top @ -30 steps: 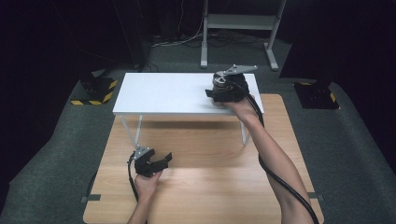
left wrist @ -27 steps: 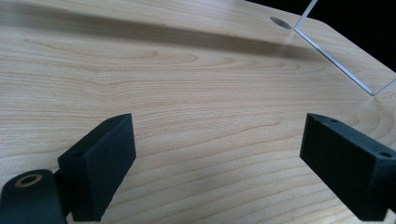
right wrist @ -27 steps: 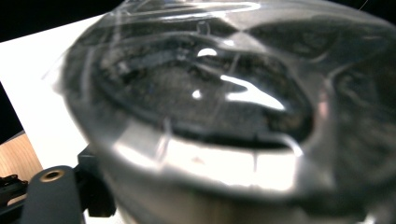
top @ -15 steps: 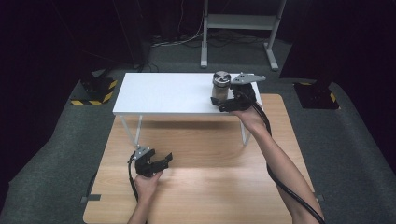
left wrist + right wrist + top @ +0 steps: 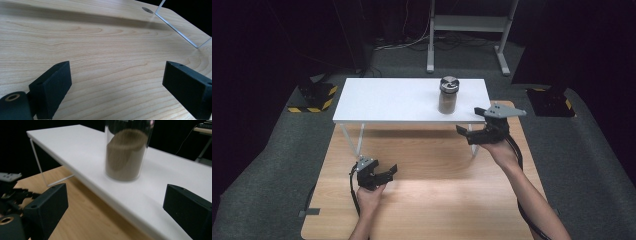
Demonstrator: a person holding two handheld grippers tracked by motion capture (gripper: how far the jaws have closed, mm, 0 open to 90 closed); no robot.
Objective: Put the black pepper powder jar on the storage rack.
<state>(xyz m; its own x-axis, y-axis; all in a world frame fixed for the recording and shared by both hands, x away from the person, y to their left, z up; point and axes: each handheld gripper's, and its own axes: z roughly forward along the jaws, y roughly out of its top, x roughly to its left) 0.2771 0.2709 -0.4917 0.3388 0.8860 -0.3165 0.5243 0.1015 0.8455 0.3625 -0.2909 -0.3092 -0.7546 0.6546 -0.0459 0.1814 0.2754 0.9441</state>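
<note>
A clear jar (image 5: 448, 94) with a metal lid, partly full of brown powder, stands upright on the right part of a small white raised shelf (image 5: 387, 102). The right gripper view looks at the jar (image 5: 125, 151) from close by, above the shelf's near edge. My right gripper (image 5: 472, 134) is open and empty, pulled back off the shelf just below and right of the jar. Down at the lower left, my left gripper (image 5: 384, 172) rests open and empty over the wooden tabletop (image 5: 437, 200), its jaws wide apart above bare wood (image 5: 105, 60).
The shelf stands on thin white wire legs (image 5: 361, 140) on the far half of the wooden table. Yellow-and-black striped blocks (image 5: 314, 97) lie on the dark carpet at both sides. A white metal stand (image 5: 467, 30) stands beyond the shelf.
My right gripper has let go of the jar and drawn back toward me, off the shelf. The jar stays standing on the shelf. The left gripper has not moved.
</note>
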